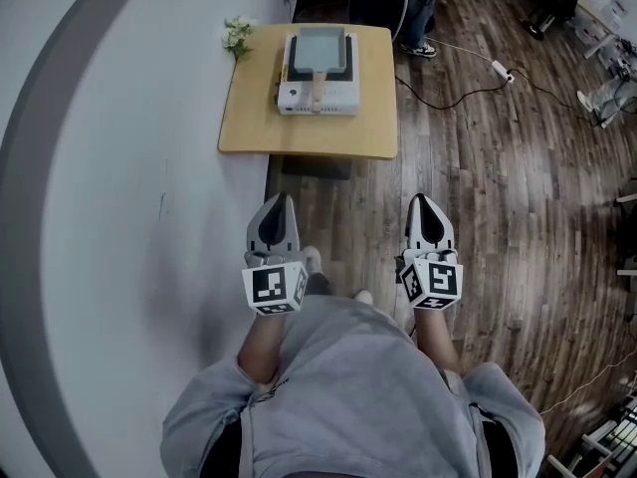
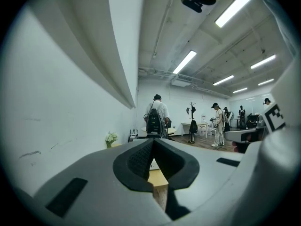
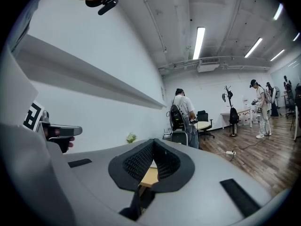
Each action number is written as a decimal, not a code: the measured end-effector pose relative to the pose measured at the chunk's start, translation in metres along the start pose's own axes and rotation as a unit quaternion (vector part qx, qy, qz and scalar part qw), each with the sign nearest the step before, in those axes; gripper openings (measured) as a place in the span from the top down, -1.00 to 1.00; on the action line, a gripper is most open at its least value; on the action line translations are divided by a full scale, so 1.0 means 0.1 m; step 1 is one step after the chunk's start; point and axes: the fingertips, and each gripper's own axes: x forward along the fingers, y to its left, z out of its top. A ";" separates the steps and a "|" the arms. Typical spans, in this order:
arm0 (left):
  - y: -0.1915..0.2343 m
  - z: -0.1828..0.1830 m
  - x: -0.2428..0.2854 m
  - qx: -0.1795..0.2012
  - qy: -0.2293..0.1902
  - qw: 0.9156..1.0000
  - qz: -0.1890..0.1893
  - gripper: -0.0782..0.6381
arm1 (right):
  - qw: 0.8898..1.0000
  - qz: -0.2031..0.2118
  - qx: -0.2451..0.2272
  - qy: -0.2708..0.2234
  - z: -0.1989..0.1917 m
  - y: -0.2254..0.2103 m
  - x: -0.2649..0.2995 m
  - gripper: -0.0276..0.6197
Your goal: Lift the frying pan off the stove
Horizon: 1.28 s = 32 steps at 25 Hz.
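Observation:
A square grey frying pan (image 1: 318,50) with a wooden handle (image 1: 318,90) sits on a white stove (image 1: 299,100), on a small wooden table (image 1: 249,127) against the wall. My left gripper (image 1: 279,199) and right gripper (image 1: 422,199) hang side by side over the wood floor, close to my body and well short of the table's front edge. Both are shut with nothing between the jaws. In the left gripper view, the left gripper (image 2: 154,140) points toward the table (image 2: 156,175). In the right gripper view, the right gripper (image 3: 154,141) does the same.
A white wall runs along the left. A small bunch of flowers (image 1: 237,36) stands at the table's far left corner. Behind the table are an office chair (image 1: 378,3) and a standing person (image 3: 182,108). A cable with a power strip (image 1: 501,68) lies on the floor to the right.

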 end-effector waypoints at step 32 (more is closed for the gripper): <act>1.45 -0.05 1.62 -0.036 0.020 0.998 -0.052 0.78 | 0.999 -0.023 0.017 0.037 -0.20 0.67 1.99 0.92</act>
